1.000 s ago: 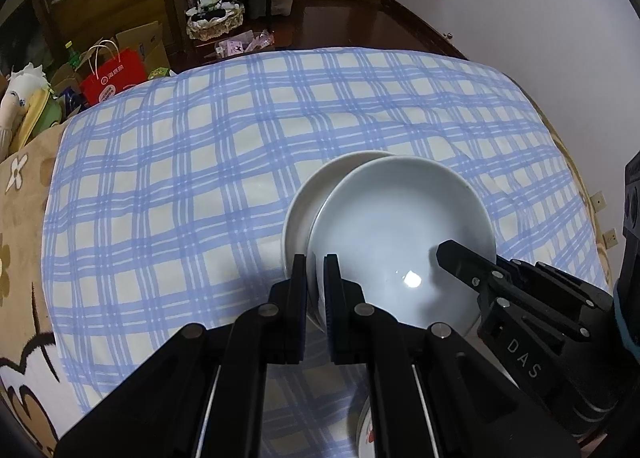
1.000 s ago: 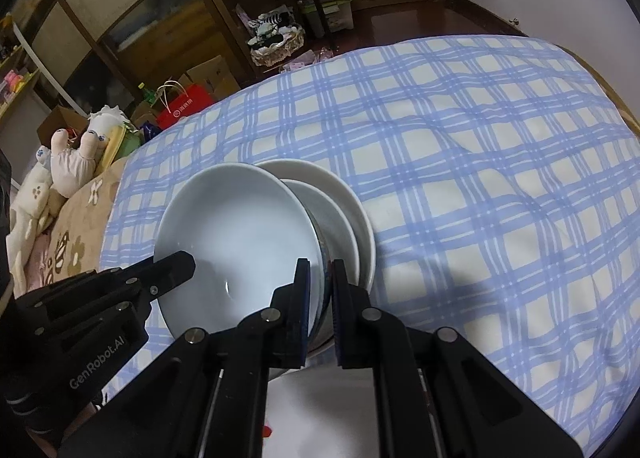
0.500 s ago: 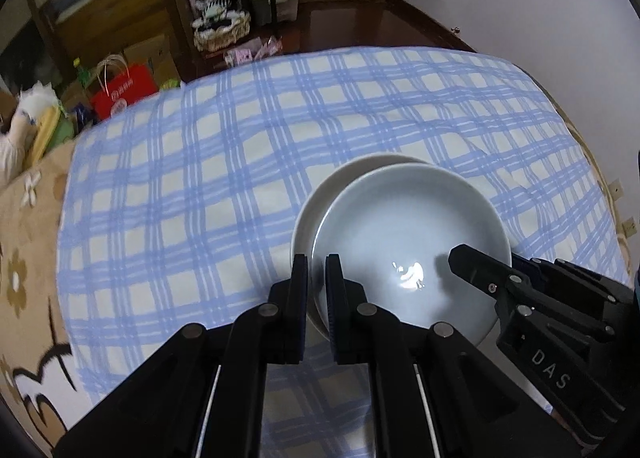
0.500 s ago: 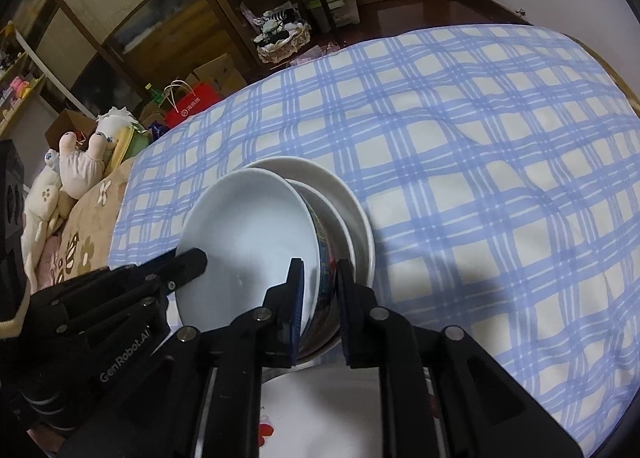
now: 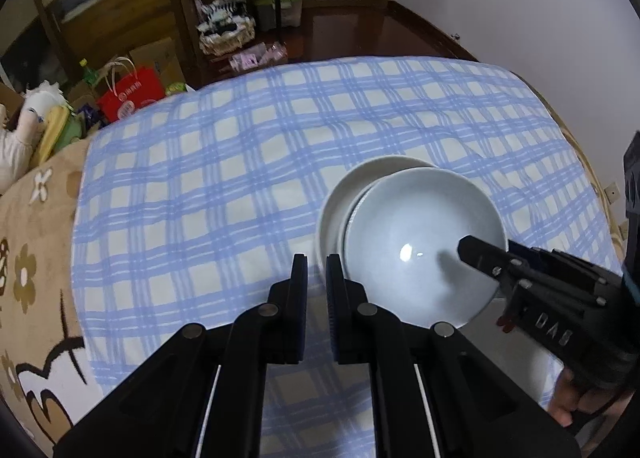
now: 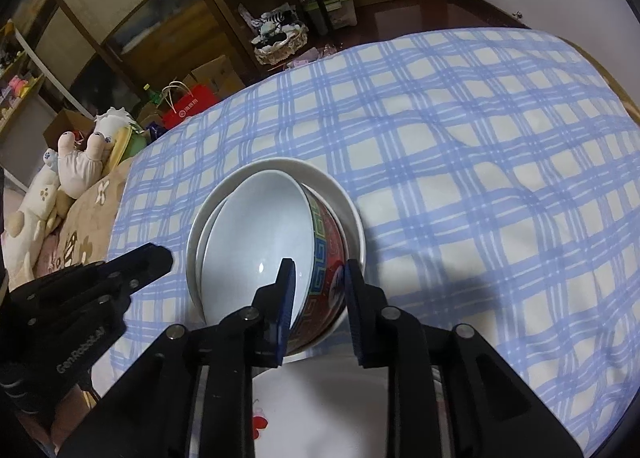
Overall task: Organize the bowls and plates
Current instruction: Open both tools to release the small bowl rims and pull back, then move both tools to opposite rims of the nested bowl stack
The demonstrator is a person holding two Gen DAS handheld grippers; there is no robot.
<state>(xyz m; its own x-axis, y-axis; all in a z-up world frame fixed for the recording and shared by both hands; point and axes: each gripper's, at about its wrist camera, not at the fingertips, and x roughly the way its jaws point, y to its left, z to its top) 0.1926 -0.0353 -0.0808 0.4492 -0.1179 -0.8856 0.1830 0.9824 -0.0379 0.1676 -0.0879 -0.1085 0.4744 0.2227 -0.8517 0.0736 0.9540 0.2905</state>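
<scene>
Straddling the red-patterned bowl [image 6: 326,258], the right tongs [image 6: 318,270] have just been opening; left tongs [image 5: 316,270] nearly closed, empty.

The right gripper [image 6: 318,270] has just been opening; its fingers [image 6: 286,278] now straddle the red-patterned bowl's [image 6: 326,258] rim without pressing it.

Left claw [image 5: 316,278]: matte black linkage arms, silver round pivot pins, blue-edged pads. Right claw [image 6: 318,290]: same black build, dark blue pads; white "DAS" lettering behind fingertips.
</scene>
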